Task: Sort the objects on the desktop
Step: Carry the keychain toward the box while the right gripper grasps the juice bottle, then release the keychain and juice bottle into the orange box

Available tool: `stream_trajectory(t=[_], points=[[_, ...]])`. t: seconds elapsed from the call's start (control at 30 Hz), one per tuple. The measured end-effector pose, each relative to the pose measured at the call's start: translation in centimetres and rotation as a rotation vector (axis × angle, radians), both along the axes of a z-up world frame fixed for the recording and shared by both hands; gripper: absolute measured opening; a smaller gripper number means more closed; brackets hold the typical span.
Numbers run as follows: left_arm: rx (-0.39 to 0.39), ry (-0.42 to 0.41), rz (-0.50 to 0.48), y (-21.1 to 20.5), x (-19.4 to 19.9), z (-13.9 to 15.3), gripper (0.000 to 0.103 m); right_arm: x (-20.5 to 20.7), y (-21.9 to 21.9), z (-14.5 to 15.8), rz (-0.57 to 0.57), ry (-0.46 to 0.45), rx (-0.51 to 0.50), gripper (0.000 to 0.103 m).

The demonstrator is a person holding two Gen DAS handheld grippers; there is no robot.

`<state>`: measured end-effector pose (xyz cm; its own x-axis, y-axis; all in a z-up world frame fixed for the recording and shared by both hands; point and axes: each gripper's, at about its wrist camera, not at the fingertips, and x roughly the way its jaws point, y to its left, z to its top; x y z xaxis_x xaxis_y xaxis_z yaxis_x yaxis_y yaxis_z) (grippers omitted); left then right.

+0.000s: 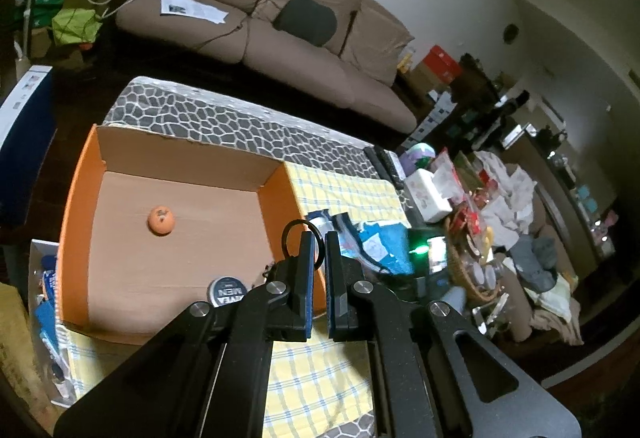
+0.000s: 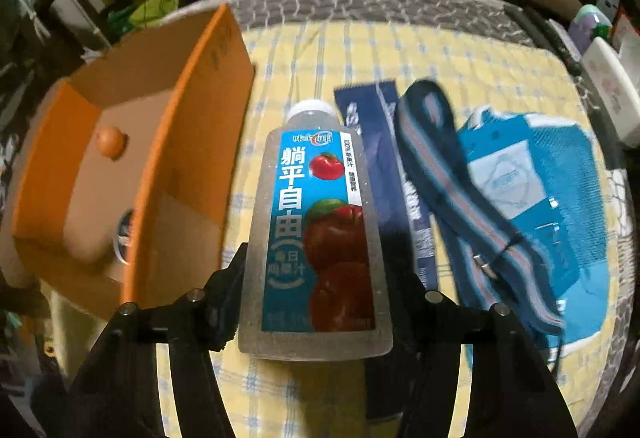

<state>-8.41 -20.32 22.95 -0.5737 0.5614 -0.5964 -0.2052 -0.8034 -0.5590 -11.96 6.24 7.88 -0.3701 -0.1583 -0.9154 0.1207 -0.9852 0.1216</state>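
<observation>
Your right gripper [image 2: 316,302] has its fingers clamped on the lower body of one bottle [image 2: 316,222], a clear, flat-sided plastic juice bottle with a white cap and a glossy blue label printed with red apples; it sits between the fingers, cap pointing away from you, above the yellow checked cloth [image 2: 400,49]. Just to its right on the cloth lie one dark blue printed packet [image 2: 384,173], one striped woven strap [image 2: 436,141] and one blue mesh pouch [image 2: 560,173] with a pale label, the strap draped over the pouch's left edge. To the bottle's left stands one open cardboard box [image 2: 192,117], orange outside and plain brown inside. Your left gripper [image 1: 318,250] is clenched, its blue-padded fingers nearly together, and a thin black ring [image 1: 289,238] shows at the tip of the left finger; whether the pads pinch it you cannot tell from here. In the left wrist view the box [image 1: 276,193] holds two things: one small orange ball [image 1: 161,220] on its floor and one round dark tin [image 1: 227,292] near the close wall. Under the cloth the table [image 1: 224,117] carries a grey pebble-patterned cover.
</observation>
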Motion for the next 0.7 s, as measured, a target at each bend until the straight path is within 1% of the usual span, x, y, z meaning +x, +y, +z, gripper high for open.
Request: stream_trajectory(t=[0.07,0.23,0.27,0.37,0.43,0.53,0.63,0.7], points=[[-0.006,-0.009,0.009,-0.7,-0.2,-0.3,0.005,-0.1,0.1,1.6,-0.006,0.025,-0.005,0.061],[-0.05,-0.06,0.036,-2.2,-1.6,-1.9,0.005,0.1,0.3,6.0,-0.002,0.08,-0.072,0.061],[-0.058,-0.071,0.04,-2.3,-1.9,-2.4,0.005,0.2,0.0,7.2,0.005,0.095,-0.091,0.061],[-0.089,-0.102,0.05,-2.7,-2.8,-3.6,0.005,0.7,-1.6,9.6,0.035,0.123,-0.13,0.061],[-0.113,-0.116,0.053,-2.7,-3.3,-4.3,0.005,0.9,-3.0,10.4,0.063,0.135,-0.139,0.061],[-0.144,-0.134,0.056,-2.7,-4.0,-5.2,0.005,0.1,-6.1,10.4,0.113,0.127,-0.145,0.061],[-0.171,-0.154,0.058,-2.6,-4.7,-6.3,0.004,-1.1,-8.9,9.1,0.149,0.109,-0.135,0.061],[-0.185,-0.166,0.057,-2.5,-5.2,-7.1,0.004,-2.3,-10.8,7.7,0.166,0.087,-0.126,0.061]])
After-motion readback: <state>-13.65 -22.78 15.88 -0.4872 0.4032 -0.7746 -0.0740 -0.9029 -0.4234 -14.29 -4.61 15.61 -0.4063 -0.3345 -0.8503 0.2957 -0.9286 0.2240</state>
